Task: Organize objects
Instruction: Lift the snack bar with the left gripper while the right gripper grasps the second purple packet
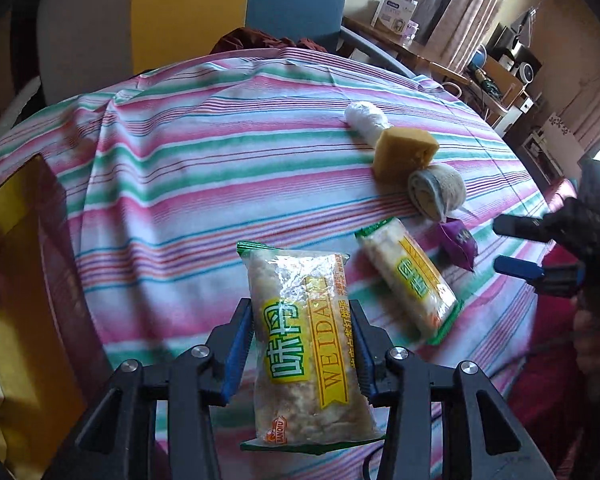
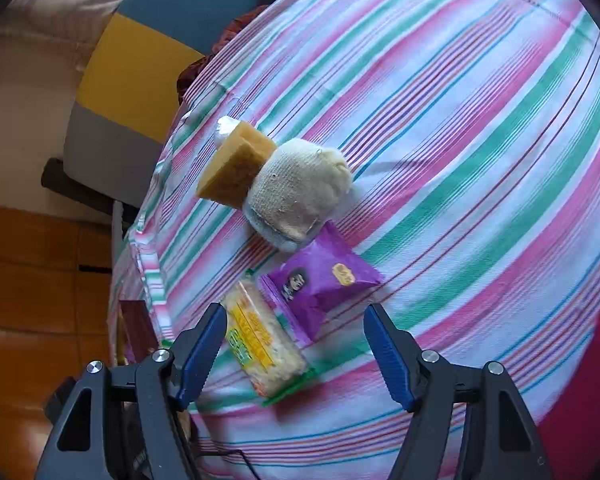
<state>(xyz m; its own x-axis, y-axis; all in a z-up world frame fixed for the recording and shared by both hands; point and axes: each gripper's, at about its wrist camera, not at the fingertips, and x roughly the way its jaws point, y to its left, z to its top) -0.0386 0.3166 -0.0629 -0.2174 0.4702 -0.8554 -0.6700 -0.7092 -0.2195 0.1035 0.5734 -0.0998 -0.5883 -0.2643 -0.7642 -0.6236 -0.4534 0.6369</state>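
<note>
A striped cloth (image 1: 204, 168) in pink, green and white covers the table, with a chair and curtains behind. The left gripper (image 1: 302, 344) is clamped on one cracker packet (image 1: 308, 356), lifted clear of the cloth. The right gripper (image 2: 296, 354) hangs with its jaws apart and nothing between the pads. A second cracker packet (image 2: 266, 350) lies on the cloth just beside one purple packet (image 2: 324, 284). Beyond the purple packet sits one rolled sock (image 2: 300, 192), touching one yellow sponge (image 2: 236, 170), and behind the sponge one white wrapped roll (image 1: 366, 118). That makes two cracker packets, one of each other item.
</note>
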